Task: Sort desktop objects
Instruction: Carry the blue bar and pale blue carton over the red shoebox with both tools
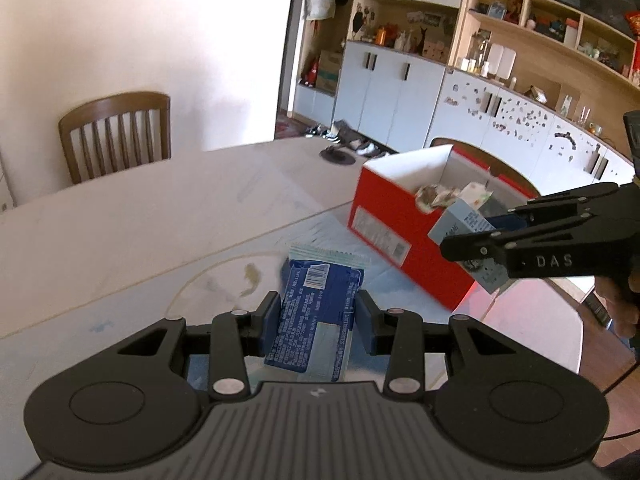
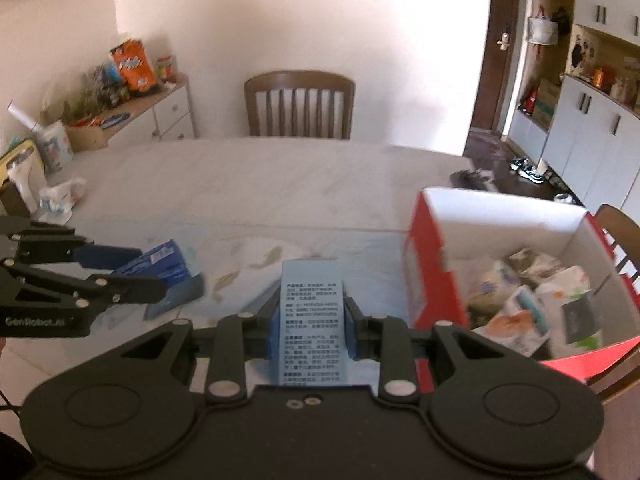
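My left gripper (image 1: pixel 318 314) is shut on a dark blue packet (image 1: pixel 316 316) with a barcode, held above the table; it also shows in the right wrist view (image 2: pixel 156 276) with the packet (image 2: pixel 168 266). My right gripper (image 2: pixel 310 312) is shut on a light blue box (image 2: pixel 312 312) with printed text, just left of the red shoebox (image 2: pixel 436 280). In the left wrist view the right gripper (image 1: pixel 472 236) holds that box (image 1: pixel 464 224) at the red shoebox's (image 1: pixel 400 232) near corner. The shoebox holds several packets (image 2: pixel 532 300).
A white table (image 2: pixel 260 176) with a pale blue patterned mat (image 2: pixel 248 256). A wooden chair (image 2: pixel 298 104) stands at the far side. Tissue and a yellow item (image 2: pixel 24 164) lie at the table's left. A sideboard with snacks (image 2: pixel 132 68) and wall cabinets (image 1: pixel 400 76) stand behind.
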Demonstrator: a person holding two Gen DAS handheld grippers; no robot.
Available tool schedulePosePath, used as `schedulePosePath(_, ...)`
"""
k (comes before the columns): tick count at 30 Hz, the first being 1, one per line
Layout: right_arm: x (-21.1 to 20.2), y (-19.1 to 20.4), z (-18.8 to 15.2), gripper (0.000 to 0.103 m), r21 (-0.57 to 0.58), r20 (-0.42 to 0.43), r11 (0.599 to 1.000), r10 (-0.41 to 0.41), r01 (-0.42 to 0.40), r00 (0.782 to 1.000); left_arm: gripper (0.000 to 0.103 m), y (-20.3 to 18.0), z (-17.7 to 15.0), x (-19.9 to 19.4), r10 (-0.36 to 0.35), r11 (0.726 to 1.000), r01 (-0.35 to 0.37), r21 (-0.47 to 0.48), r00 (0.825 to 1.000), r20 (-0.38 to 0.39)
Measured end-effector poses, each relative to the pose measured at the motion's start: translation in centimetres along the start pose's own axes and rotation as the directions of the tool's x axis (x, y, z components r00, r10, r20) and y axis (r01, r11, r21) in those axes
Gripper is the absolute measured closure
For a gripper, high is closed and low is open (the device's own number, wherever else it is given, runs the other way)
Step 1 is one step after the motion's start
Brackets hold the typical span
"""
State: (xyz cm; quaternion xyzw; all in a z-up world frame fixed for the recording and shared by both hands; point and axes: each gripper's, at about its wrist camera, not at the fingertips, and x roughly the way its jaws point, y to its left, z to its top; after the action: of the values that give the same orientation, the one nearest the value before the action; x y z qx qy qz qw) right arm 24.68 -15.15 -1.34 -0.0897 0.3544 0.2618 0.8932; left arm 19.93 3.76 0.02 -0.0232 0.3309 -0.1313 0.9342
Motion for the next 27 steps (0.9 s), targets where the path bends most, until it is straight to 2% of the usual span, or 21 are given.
schedulePosePath(12,-1.2,-7.4,1.9,0.074,0.027,0.044,1.000,-0.007,0.005,0.999,0.065,-5.3,3.6,3.1,0.000,1.000,-0.001,0.032,1.000,0.027)
schedulePosePath(27,-0.3,-15.8,2.7,0.074,0.043,0.030,0.999,-0.021,0.020,0.999,0.065,-11.1,7.6,7.6,-0.018,0.997,0.015,0.080,0.999,0.033)
